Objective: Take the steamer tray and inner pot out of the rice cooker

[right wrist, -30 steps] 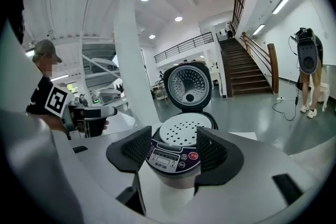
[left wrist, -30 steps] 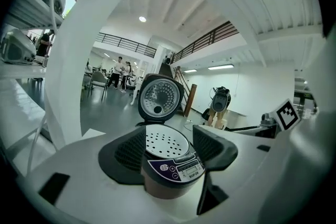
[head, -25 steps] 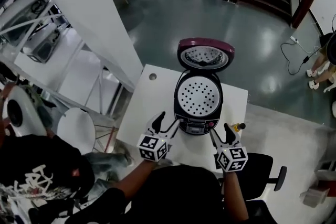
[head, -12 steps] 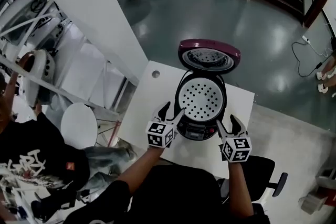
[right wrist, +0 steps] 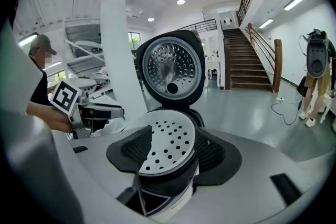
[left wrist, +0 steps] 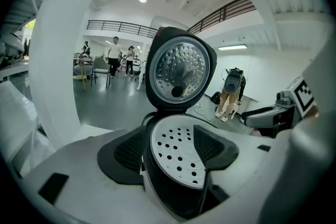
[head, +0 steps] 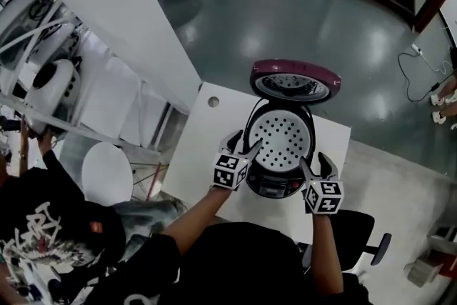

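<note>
The left gripper (left wrist: pixel 169 149) had its jaws spread wide and straddled the near left rim of the rice cooker (head: pixel 275 181): one pad stood outside the black wall and the other hung over the steamer tray (head: pixel 280 138), and neither was seen to press on it. The right gripper (right wrist: pixel 173 153) was likewise spread, and took the cooker's near right rim and the tray's edge between its pads without pinching them. The white tray, dotted with round holes, sat in the mouth of the cooker and covered it, so the inner pot beneath could not be made out. The lid (head: pixel 295 80), maroon outside and silver inside, stood raised at the cooker's far side. The cooker stood toward the far right part of the white counter (head: pixel 203 150). Left of the counter rose a broad white column (head: pixel 118 18), and a person in a black printed shirt (head: pixel 39 221) stood at the lower left.
</note>
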`<state>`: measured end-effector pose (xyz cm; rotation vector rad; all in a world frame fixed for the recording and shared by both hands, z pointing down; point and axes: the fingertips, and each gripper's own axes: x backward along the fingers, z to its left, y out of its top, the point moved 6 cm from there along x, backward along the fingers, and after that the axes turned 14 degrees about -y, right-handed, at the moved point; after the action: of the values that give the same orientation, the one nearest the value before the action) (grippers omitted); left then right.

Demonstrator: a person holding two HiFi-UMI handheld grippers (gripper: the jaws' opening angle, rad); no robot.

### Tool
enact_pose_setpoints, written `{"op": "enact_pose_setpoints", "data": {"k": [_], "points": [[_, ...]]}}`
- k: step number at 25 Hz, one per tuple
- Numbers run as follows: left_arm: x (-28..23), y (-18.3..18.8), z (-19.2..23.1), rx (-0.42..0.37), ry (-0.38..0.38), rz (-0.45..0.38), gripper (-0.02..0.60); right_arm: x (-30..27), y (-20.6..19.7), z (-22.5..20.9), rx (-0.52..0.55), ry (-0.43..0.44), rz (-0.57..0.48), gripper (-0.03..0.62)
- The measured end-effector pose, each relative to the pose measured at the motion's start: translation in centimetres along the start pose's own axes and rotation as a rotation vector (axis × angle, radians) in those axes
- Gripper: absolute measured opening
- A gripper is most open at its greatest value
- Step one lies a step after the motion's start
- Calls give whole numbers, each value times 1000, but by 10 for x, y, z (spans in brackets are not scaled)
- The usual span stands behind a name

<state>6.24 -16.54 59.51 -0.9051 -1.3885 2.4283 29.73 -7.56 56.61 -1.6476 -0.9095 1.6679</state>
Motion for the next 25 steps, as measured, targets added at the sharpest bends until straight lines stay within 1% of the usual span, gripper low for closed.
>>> {"op": "enact_pose_setpoints", "data": {"k": [3, 5, 9, 10, 14, 18, 20, 23, 25], "points": [[-14, -3, 5, -22, -25, 35, 265, -17, 1, -1, 5, -10, 18, 235], [-21, -2, 9, -41, -29, 55, 267, -27, 0, -1, 18, -16, 41, 235], [-33, -6, 18, -106, -14, 117, 272, -45, -2, -9, 62, -87, 85, 235], [-36, -7, 20, -112, -10, 130, 273, -49, -4, -11, 71, -96, 98, 235], [-46, -11, 31, -106, -5, 173, 273, -70, -13, -9, 142, -90, 177, 235], [-53, -20, 36, -93, -9, 248, 273, -84, -19, -9, 194, -98, 225, 235], [-58, -24, 39, -94, -5, 282, 275, -90, -24, -10, 249, -109, 256, 235], [-63, -28, 41, -96, 9, 324, 276, -99, -29, -10, 380, -140, 281, 235], [-67, -30, 40, -108, 15, 347, 280, -102, -32, -9, 406, -150, 284, 235]]}}
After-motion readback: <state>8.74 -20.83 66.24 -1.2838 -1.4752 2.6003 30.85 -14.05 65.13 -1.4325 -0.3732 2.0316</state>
